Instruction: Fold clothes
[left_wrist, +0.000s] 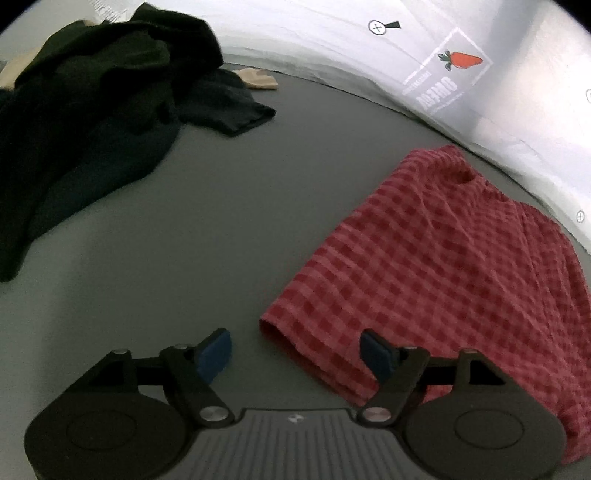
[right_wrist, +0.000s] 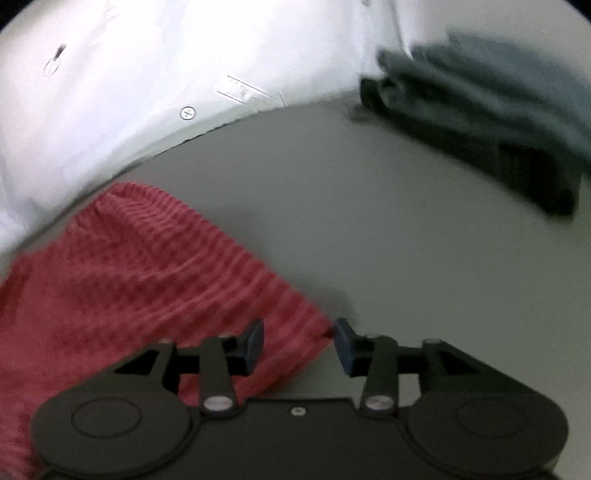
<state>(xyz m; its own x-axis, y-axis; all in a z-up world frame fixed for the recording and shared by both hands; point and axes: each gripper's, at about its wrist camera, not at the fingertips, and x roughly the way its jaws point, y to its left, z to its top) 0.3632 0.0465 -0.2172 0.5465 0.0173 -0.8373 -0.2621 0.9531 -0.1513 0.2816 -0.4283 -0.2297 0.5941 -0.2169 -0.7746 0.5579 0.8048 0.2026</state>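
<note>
A red-and-pink checked garment (left_wrist: 443, 266) lies flat on the grey surface. My left gripper (left_wrist: 295, 354) hovers open over its near left corner; the hem runs between the blue pads, and the right pad (left_wrist: 375, 356) is over the cloth. In the right wrist view, which is blurred, the same garment (right_wrist: 140, 266) fills the lower left. Its right corner tip reaches between the fingers of my right gripper (right_wrist: 299, 341). Those jaws stand apart with a gap at each pad, so the cloth is not pinched.
A heap of dark clothes (left_wrist: 92, 122) with a beige piece (left_wrist: 258, 79) lies at the far left. A folded grey and dark stack (right_wrist: 491, 122) sits at the far right. White printed fabric with a carrot picture (left_wrist: 461, 61) borders the back. The grey surface (left_wrist: 221, 229) lies between them.
</note>
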